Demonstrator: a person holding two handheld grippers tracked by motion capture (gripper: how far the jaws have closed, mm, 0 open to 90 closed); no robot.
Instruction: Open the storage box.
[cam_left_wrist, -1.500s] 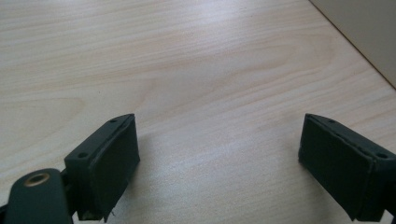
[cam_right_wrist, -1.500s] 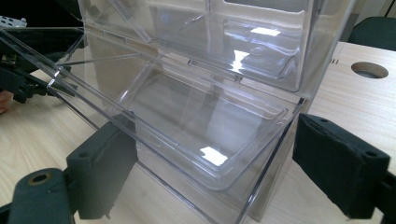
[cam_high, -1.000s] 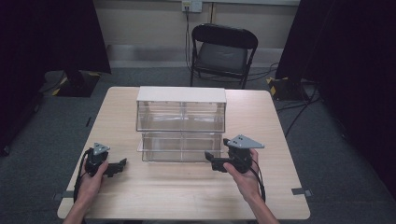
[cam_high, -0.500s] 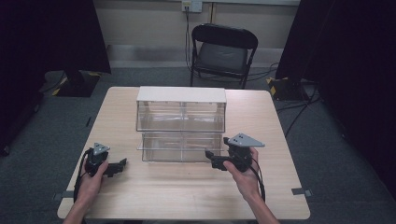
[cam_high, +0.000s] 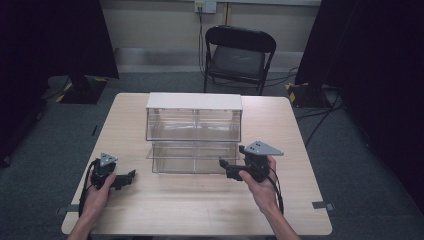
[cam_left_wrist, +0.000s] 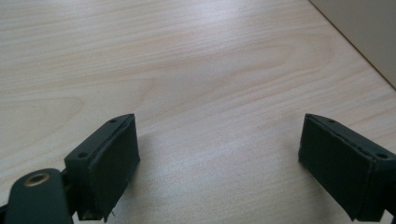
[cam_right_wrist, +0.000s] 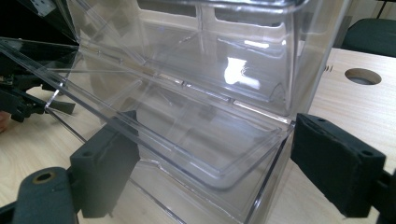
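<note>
Nearest me, the left gripper (cam_high: 131, 176) rests low on the pale wooden table (cam_high: 200, 210), jaws spread wide over bare wood. The right gripper (cam_right_wrist: 215, 163), jaws released, straddles the front corner of the clear plastic two-tier drawer cabinet (cam_high: 194, 132) mid-table. Beyond stands a black folding chair (cam_high: 239, 52).
</note>
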